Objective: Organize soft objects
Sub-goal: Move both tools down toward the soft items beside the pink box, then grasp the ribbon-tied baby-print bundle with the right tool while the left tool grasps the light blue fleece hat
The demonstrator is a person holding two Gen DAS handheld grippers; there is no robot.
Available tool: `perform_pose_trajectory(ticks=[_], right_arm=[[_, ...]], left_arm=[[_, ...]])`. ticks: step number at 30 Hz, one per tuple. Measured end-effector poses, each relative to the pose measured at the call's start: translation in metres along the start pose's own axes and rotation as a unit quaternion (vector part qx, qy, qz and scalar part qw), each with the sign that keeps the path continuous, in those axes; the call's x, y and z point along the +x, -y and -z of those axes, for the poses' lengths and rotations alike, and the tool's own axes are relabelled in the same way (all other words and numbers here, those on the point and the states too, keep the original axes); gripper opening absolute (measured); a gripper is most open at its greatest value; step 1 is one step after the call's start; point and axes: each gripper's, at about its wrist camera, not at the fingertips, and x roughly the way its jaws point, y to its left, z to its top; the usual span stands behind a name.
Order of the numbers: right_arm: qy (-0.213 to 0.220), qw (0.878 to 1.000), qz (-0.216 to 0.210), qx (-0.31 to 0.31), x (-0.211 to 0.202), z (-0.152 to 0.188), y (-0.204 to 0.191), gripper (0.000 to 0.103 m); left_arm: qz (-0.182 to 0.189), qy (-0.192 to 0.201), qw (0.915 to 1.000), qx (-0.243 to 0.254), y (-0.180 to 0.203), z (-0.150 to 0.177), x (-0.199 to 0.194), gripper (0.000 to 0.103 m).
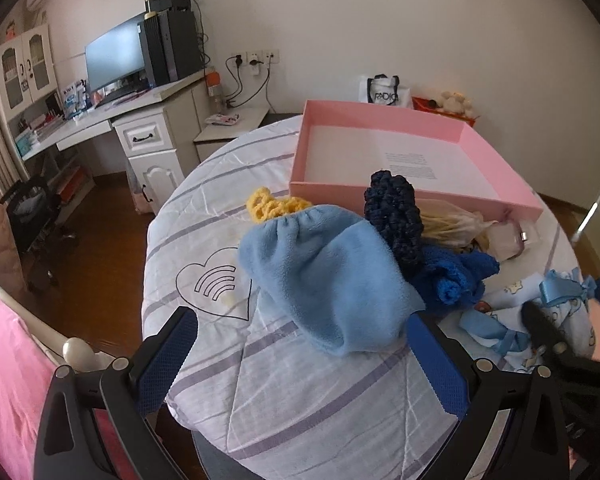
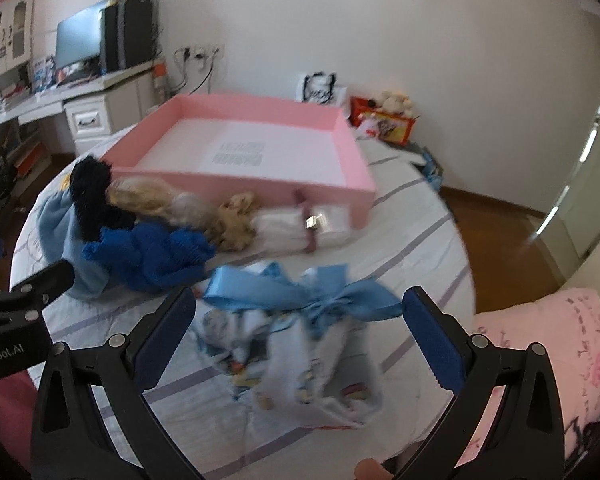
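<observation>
Light-blue fleece cloth (image 1: 324, 276) lying dead ahead of left gripper (image 1: 304, 356), fingers spread wide, empty; pink box (image 1: 416, 196) beyond at bed's far edge. Right gripper (image 2: 300, 336) wide too, seemingly over ribboned garment (image 2: 296, 344).

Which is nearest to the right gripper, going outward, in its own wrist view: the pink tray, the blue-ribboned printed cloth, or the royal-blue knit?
1. Blue-ribboned printed cloth, between the open right gripper's fingers.
2. Royal-blue knit, ahead on the left.
3. Pink tray, farthest, behind the pile.
</observation>
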Motion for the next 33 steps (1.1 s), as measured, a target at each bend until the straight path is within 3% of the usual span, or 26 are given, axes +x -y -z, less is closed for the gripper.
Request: perform_pose_trajectory(ticks=[4, 9, 15, 19, 27, 29, 33], right_arm=[[-0.03, 0.999, 0.0, -0.016, 0.013, 0.004, -0.012, 0.103], [-0.044, 0.998, 0.029, -0.032, 0.025, 0.007, -0.021, 0.103], [-0.065, 0.998, -0.003, 0.015, 0.032, 0.005, -0.004, 0.098], [-0.056, 0.998, -0.019, 0.034, 0.025, 0.003, 0.005, 0.086], [-0.038, 0.997, -0.036, 0.057, 0.015, 0.002, 0.024, 0.082], [-0.018, 0.997, -0.025, 0.066, 0.003, -0.001, 0.035, 0.082], [0.015, 0.996, 0.009, 0.083, -0.014, -0.007, 0.053, 0.082]], left_arm=[[0.001, -0.001, 1.0, -0.001, -0.008, 0.0, 0.004, 0.103], [0.014, -0.008, 0.9999, -0.006, -0.017, -0.001, 0.01, 0.103], [0.019, -0.014, 0.9997, -0.008, -0.021, -0.001, 0.014, 0.103], [0.022, -0.012, 0.9996, -0.009, -0.019, -0.002, 0.013, 0.103], [0.026, 0.017, 0.9995, -0.004, -0.01, 0.001, 0.0, 0.103], [0.02, 0.026, 0.9995, -0.001, -0.008, 0.002, -0.002, 0.103], [0.042, 0.018, 0.9989, -0.009, -0.008, 0.002, 0.004, 0.103]])
